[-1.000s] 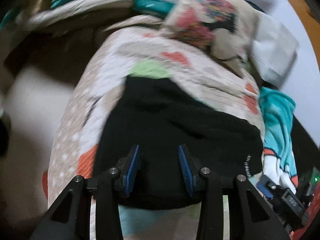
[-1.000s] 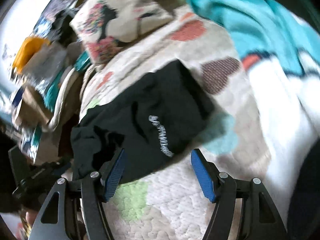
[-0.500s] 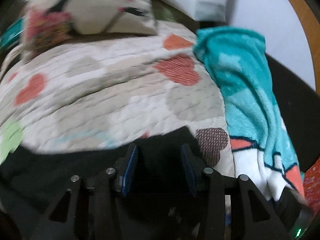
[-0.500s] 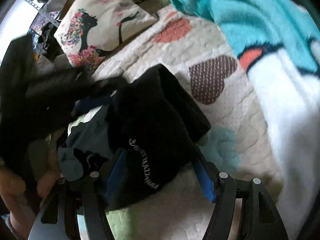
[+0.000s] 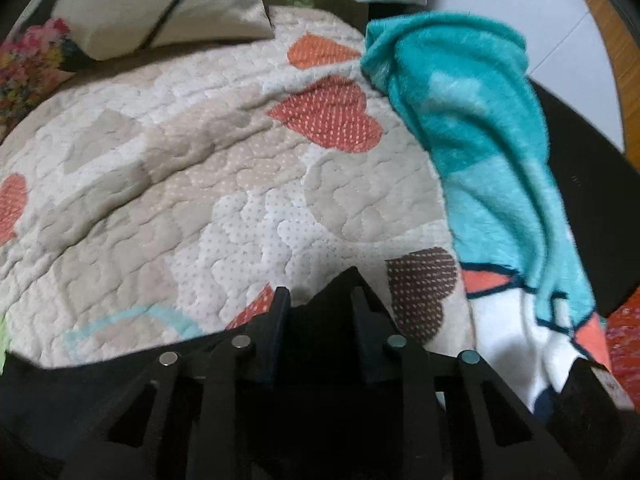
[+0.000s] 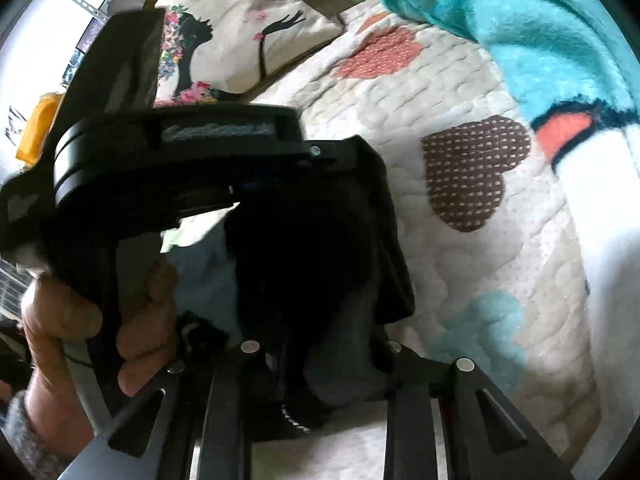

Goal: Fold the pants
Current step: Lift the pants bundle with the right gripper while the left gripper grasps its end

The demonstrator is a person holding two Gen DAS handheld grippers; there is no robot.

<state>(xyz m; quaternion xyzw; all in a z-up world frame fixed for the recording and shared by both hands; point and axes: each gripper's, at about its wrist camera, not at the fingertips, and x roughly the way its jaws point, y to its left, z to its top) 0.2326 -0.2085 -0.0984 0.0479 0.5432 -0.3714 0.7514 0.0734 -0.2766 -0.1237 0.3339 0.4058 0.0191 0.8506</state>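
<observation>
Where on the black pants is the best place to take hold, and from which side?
Grip the black pants at the peaked corner lying over the quilt, coming low from the near side; that corner sticks out thin between the left gripper fingers.

home bedroom: quilt (image 5: 224, 184), pillow (image 5: 160, 4), fleece blanket (image 5: 480, 128)

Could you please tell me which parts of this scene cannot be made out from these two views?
- Left wrist view: most of the black pants lies behind the left hand-held gripper and runs off the bottom edge; the fold cannot be judged.
- Right wrist view: the left hand-held gripper's body and the hand hide the pants' left part.
- Right hand-held gripper: its dark fingers merge with the cloth; grip unclear.
</observation>
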